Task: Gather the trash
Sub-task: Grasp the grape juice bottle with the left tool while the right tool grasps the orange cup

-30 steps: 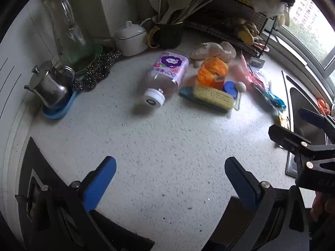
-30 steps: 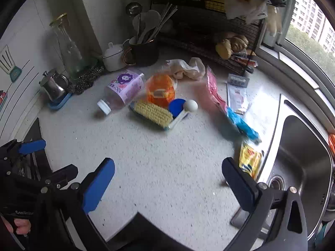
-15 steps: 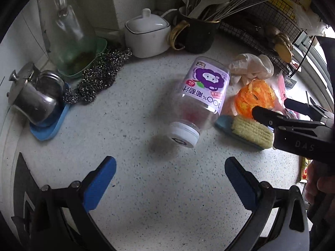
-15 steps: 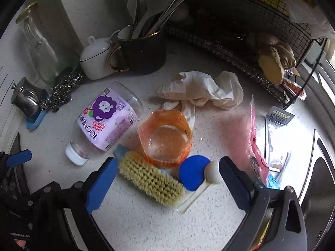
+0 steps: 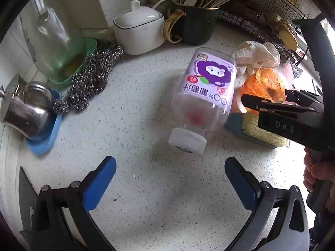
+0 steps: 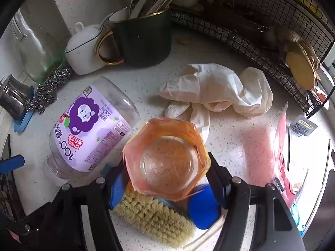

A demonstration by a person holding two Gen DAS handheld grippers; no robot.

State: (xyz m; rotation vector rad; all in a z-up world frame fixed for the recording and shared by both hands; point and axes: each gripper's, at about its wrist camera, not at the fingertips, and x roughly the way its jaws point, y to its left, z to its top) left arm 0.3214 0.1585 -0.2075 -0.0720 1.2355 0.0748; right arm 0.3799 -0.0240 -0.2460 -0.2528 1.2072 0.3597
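Note:
A crinkled orange plastic cup (image 6: 167, 163) stands on the speckled counter (image 5: 146, 198), and my right gripper (image 6: 167, 172) straddles it. Its jaws are closing, and the blue pads (image 6: 117, 186) touch the cup's sides. In the left wrist view the same cup (image 5: 261, 83) shows behind the right gripper's black body (image 5: 282, 113). An empty grape-juice bottle (image 5: 209, 92) lies on its side, white cap (image 5: 186, 142) toward me. My left gripper (image 5: 169, 165) hangs open just short of that cap, nothing between its fingers. A crumpled white glove (image 6: 219, 90) lies behind the cup.
A scrubbing brush (image 6: 155, 217) and a blue lid (image 6: 203, 209) lie under the right gripper. A dark mug of utensils (image 6: 144, 39), a white lidded pot (image 6: 85, 48), steel wool (image 5: 92, 79) and a wire rack (image 6: 261, 21) line the back. Pink wrappers (image 6: 282, 142) lie right.
Both grippers came down and forward over the counter. The right one moved onto the orange cup and narrowed around it. The left one drew closer to the bottle and stayed wide.

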